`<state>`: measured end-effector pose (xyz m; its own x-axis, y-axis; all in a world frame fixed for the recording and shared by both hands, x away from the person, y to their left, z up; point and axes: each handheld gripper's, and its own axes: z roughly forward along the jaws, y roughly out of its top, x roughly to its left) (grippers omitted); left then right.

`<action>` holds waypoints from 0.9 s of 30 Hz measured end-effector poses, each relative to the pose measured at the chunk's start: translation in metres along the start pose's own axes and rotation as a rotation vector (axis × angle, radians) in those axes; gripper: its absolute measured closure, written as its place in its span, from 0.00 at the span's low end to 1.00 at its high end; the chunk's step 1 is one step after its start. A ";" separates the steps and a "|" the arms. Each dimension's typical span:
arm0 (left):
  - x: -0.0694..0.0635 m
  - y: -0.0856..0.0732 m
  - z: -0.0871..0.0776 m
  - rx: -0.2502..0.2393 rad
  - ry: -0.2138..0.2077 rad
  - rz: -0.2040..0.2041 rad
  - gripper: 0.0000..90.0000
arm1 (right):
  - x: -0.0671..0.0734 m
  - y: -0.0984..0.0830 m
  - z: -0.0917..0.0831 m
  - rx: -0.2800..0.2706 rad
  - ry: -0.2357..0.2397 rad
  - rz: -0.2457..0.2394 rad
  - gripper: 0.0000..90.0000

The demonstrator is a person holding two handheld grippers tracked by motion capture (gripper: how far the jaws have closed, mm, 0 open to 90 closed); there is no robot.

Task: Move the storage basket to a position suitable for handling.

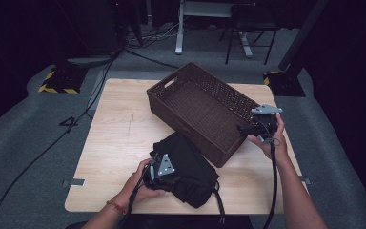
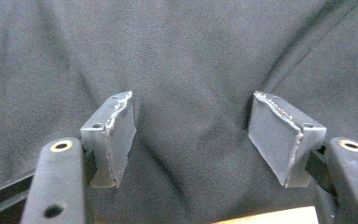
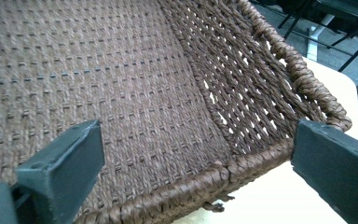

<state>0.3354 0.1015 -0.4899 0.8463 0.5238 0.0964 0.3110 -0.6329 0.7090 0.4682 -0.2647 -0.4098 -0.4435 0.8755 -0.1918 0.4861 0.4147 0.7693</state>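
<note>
1. Black garment [image 1: 190, 167]: a loose bundle of dark cloth on the wooden table [image 1: 114, 143], just in front of the basket's near corner. In the left gripper view the cloth [image 2: 186, 70] lies directly ahead of and between the fingertips.
2. Left gripper [image 1: 164, 177]: at the near left edge of the bundle. The jaws stand partly apart, and the pads [image 2: 119, 140] straddle the fabric without visibly pinching it; released, nothing held.
3. Woven basket [image 1: 198, 112]: dark brown, set at an angle on the table, nothing inside it. In the right gripper view its rim [image 3: 191, 191] runs just ahead of the fingertips, with the woven floor beyond.
4. Right gripper [image 1: 250, 130]: at the basket's right corner, jaws spread wide and released; the rim lies between them, not clamped.
5. Step in hand, as judged: grasping the garment for transfer into the basket.
6. Handling advice: push the left pads deeper so that a thick fold sits between them, then close fully; a shallow bite on thin cloth may slip. Close the right jaws on the rim to steady the basket before lifting.
</note>
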 end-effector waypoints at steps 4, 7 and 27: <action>0.007 -0.001 -0.015 -0.035 -0.033 -0.056 0.26 | -0.006 -0.006 -0.012 -0.067 0.046 0.044 0.17; 0.012 -0.003 -0.024 -0.056 -0.016 -0.073 0.24 | -0.009 -0.008 -0.025 -0.115 0.077 0.042 0.26; 0.074 0.009 -0.012 -0.015 0.084 -0.150 0.17 | 0.109 -0.098 -0.096 -0.111 0.444 -0.082 0.22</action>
<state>0.3960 0.1411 -0.4681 0.7516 0.6580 0.0460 0.4242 -0.5356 0.7302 0.3001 -0.2340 -0.4479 -0.7686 0.6397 0.0063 0.3633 0.4282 0.8274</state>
